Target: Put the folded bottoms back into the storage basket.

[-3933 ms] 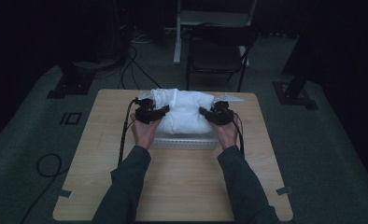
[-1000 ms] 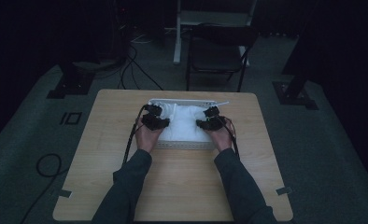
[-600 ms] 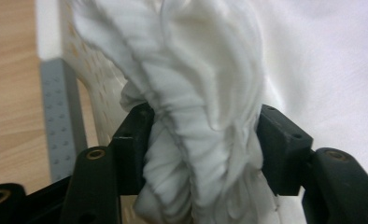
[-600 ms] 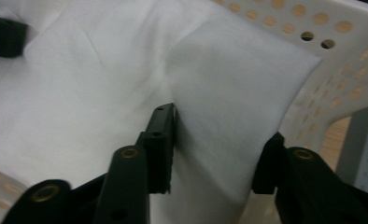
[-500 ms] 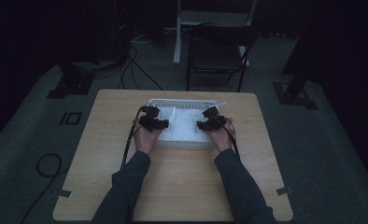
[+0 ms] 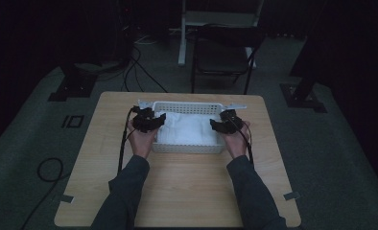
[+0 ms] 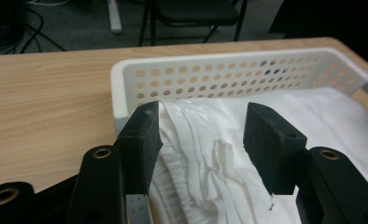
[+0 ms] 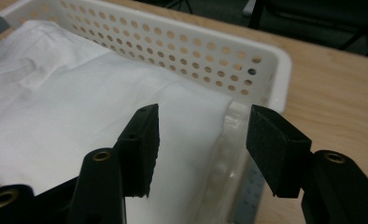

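Note:
A white perforated basket (image 6: 187,147) stands at the far middle of the wooden table (image 6: 177,191). A folded white cloth (image 6: 187,128) lies flat inside it. My left gripper (image 6: 153,122) hovers over the basket's left end, and my right gripper (image 6: 219,125) over its right end. In the left gripper view the left gripper (image 7: 203,112) is open above the cloth's (image 7: 210,154) pleated edge, by the basket's corner (image 7: 126,79). In the right gripper view the right gripper (image 8: 203,112) is open above the cloth's (image 8: 79,107) corner, near the basket wall (image 8: 196,42). Neither holds anything.
A dark chair (image 6: 225,52) stands just beyond the table's far edge. Cables (image 6: 134,72) and stand bases (image 6: 72,86) lie on the grey floor. Bare tabletop stretches from the basket to the near edge, where the person's forearms (image 6: 129,191) come in.
Seconds ago the cloth was bunched high between both grippers above the basket. Now it lies flat inside, let go. Over the last second the grippers have drawn slightly apart toward the basket's ends.

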